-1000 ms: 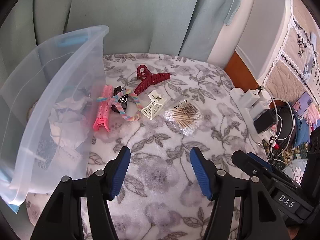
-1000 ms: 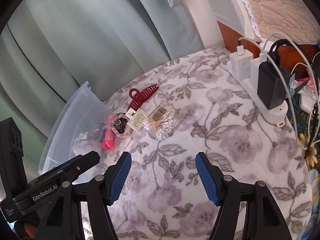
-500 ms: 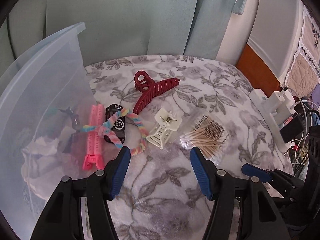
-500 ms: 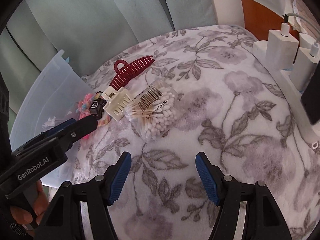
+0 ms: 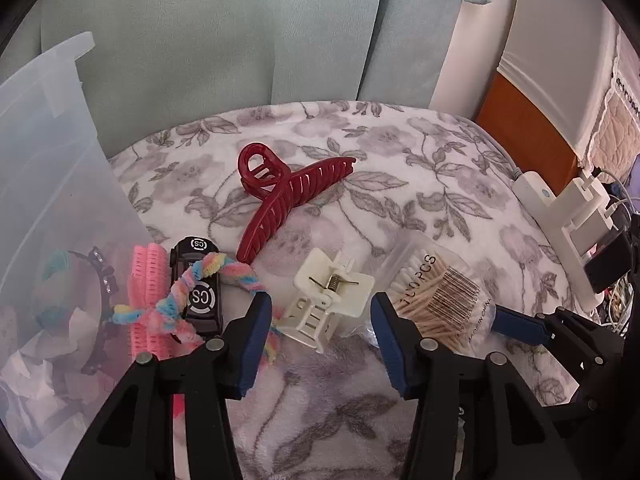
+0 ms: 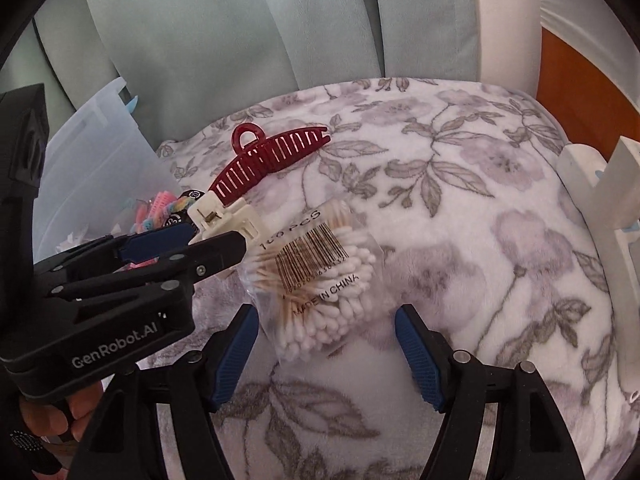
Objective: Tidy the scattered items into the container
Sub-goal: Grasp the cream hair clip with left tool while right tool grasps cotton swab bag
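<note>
Left gripper [image 5: 316, 330] closing around the cream clip [image 5: 330, 300], pads not yet on it. Right gripper [image 6: 326, 346] opening, straddling the swab bag [image 6: 320, 276], untouched. Bin [image 5: 48, 184] sits far left.

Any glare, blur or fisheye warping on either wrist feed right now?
Left wrist: sharp, even daylight; curtain and container bend toward the dark corners. Right wrist: equally sharp, cotton swab bag barcode readable through faint sheen, edges bowed.

Dark red hair claw [image 5: 292, 196], cream hair clip [image 5: 326, 300], pink roller [image 5: 146, 300], pastel rainbow scrunchie [image 5: 208, 280], grey floral blanket [image 5: 400, 168]
</note>
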{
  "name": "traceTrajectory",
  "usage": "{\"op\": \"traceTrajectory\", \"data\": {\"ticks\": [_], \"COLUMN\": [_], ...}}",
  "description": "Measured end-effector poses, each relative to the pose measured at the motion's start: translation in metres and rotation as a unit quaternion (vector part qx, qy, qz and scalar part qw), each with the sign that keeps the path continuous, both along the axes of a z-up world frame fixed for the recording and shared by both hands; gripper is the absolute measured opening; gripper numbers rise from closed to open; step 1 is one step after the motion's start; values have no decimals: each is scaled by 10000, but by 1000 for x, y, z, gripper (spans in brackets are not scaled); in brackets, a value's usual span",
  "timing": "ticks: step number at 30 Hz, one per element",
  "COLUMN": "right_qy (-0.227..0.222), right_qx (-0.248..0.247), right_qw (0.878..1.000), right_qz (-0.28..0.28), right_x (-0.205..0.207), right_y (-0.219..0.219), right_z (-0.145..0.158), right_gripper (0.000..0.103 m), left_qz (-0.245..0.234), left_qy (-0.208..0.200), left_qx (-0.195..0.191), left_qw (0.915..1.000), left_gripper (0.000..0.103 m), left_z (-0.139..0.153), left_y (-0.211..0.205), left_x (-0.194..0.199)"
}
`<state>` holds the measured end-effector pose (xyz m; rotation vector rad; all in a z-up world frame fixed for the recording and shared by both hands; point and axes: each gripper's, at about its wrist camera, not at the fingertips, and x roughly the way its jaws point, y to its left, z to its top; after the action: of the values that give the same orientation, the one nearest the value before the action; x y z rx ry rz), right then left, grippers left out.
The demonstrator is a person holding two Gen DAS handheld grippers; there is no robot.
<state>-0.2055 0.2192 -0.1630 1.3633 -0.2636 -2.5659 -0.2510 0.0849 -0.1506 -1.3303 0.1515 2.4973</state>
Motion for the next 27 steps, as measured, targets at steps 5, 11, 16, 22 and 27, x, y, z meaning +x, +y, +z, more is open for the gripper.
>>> {"op": "traceTrajectory", "data": {"ticks": [5, 11, 16, 22, 27], "right_qy": [112, 275, 371, 432, 387], "right_qx": [14, 124, 110, 145, 83], "right_qw": [9999, 9995, 9992, 9989, 9992], "right_qz": [55, 126, 111, 56, -71], "right_x": [-8, -16, -21, -18, -16], "right_y": [-2, -8, -9, -10, -6], "right_z": [-2, -4, -5, -6, -4], "right_gripper": [77, 79, 79, 76, 56], "left_qz": [-11, -7, 75, 211, 312], "left_qy": [-32, -75, -129, -174, -189], "left_qx": [55, 154, 323, 439, 476], "left_qw": [10000, 9999, 9994, 9987, 9982], "left_gripper": [43, 32, 30, 30, 27], "left_z": [-5, -10, -12, -14, -12], "left_y": [-1, -2, -7, -8, -10], "left_x": [-6, -10, -15, -18, -17]}}
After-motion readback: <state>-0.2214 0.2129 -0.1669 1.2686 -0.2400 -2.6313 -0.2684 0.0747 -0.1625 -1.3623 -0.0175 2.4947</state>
